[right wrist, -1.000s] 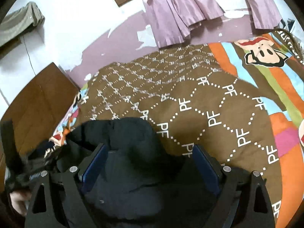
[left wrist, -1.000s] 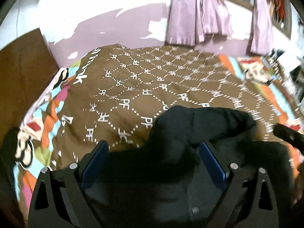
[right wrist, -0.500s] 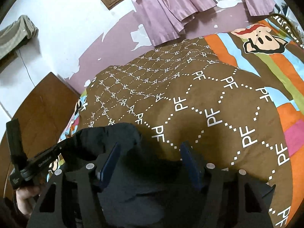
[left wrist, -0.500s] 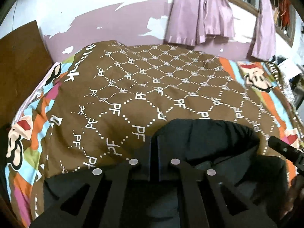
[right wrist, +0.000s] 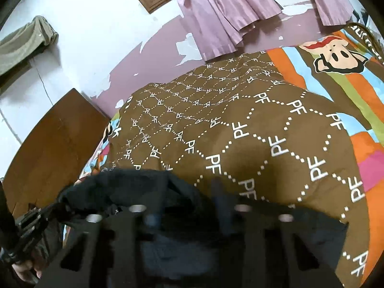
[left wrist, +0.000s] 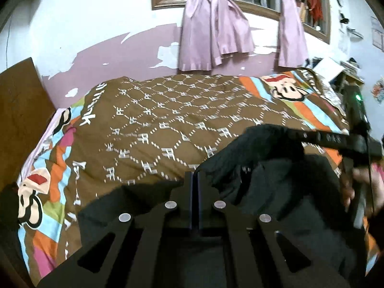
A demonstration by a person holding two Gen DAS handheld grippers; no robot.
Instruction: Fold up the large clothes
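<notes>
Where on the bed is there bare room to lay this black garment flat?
The brown PF-patterned blanket lies bare from the purple curtains down to the black garment. The near edge is crowded by the garment and both claws.

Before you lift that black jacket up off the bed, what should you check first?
1. Left tongs pinched shut on the black jacket: ok, a fold runs into the closed tips.
2. Right tongs gripping the jacket: cannot tell, the right wrist view is blurred; they have just been closing with cloth between them.
3. Both tongs on the same garment: ok, the right tongs show at the jacket's raised edge in the left wrist view.
4. Brown PF bedspread ahead free for laying the jacket flat: ok.
5. Jacket free of snags: cannot tell, most lies hidden under the tongs.
</notes>
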